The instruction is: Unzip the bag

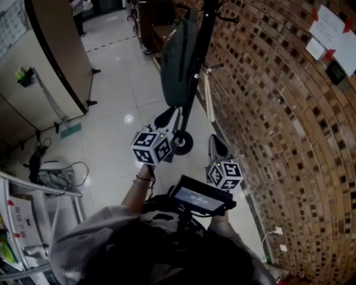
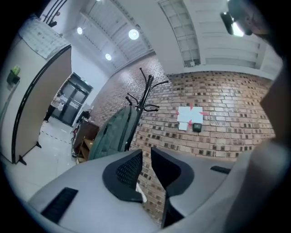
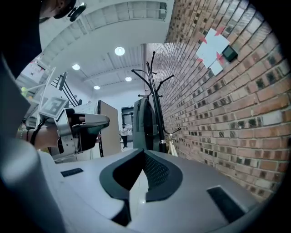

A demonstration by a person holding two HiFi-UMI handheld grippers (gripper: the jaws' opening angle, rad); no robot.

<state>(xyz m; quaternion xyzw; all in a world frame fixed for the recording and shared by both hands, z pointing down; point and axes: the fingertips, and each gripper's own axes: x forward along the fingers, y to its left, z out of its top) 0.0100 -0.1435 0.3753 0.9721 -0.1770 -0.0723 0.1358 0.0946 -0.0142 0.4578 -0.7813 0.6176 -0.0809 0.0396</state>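
A dark green bag (image 1: 178,55) hangs from a black coat stand (image 1: 201,39) beside the brick wall. Its zip is too small to make out. My left gripper (image 1: 168,116) is held level just below and in front of the bag, apart from it. In the left gripper view its jaws (image 2: 146,157) stand a little apart with nothing between them, and the bag (image 2: 111,132) lies ahead to the left. My right gripper (image 1: 216,140) is lower and to the right, near the wall. Its jaws (image 3: 143,154) meet at the tips, empty, and the bag (image 3: 144,123) hangs straight ahead.
The brick wall (image 1: 278,111) runs along the right, with pinned papers (image 1: 334,33). The stand's round base (image 1: 182,142) rests on the glossy floor. A tall partition panel (image 1: 61,50) stands at the left, a metal rack (image 1: 33,211) and cables (image 1: 55,167) at the lower left. A person (image 1: 78,14) stands far off.
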